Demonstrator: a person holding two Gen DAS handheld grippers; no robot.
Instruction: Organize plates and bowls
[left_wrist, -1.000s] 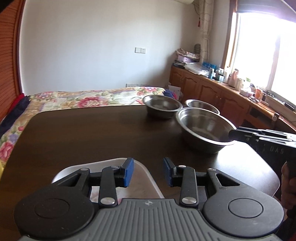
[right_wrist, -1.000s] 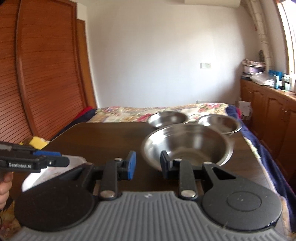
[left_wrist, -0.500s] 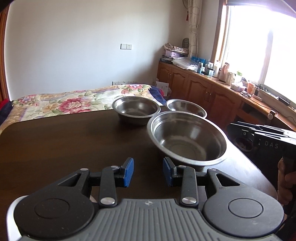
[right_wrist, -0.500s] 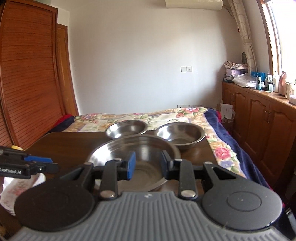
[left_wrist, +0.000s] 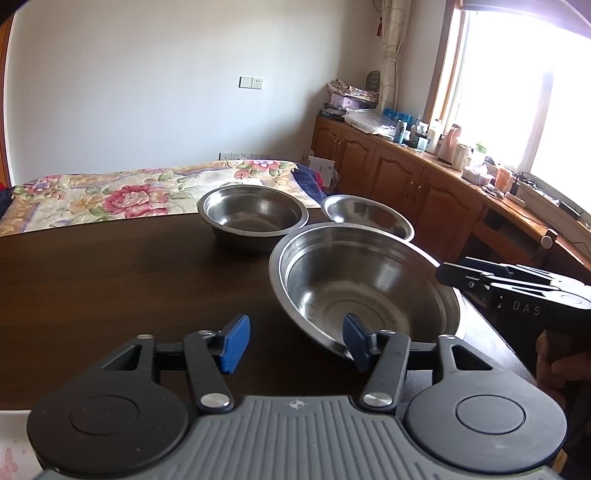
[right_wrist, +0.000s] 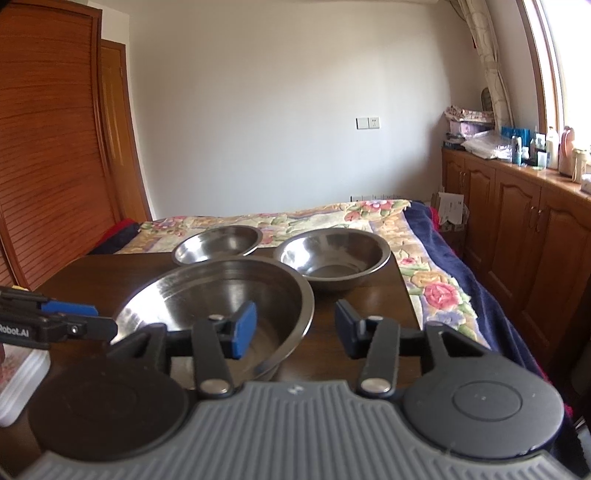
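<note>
Bedroom setting: a dark wooden table stands before a bed with a floral quilt, wooden cabinets running along the window wall at the right. Left to right on the table — a white tray or plate, only its corner visible at the near left edge, whereas a second ago it filled the space under the left gripper's fingers; the mid-sized steel bowl at the far edge; the large steel bowl, nearest and now directly ahead of both grippers; the third steel bowl just behind it toward the right. The three bowls sit close together, none nested. Left gripper: jaws spread wider than half a second ago and holding nothing, its right pad overlapping the large bowl's near rim in the left wrist view. Right gripper: jaws likewise widened and empty, its left pad over the large bowl's interior, the right-hand rim lying in the gap. Both views have swung from the tray toward the bowls — judged, the white piece is done with and a grasp of the large bowl's rim is being prepared; stacking of the bowls has not begun.
</note>
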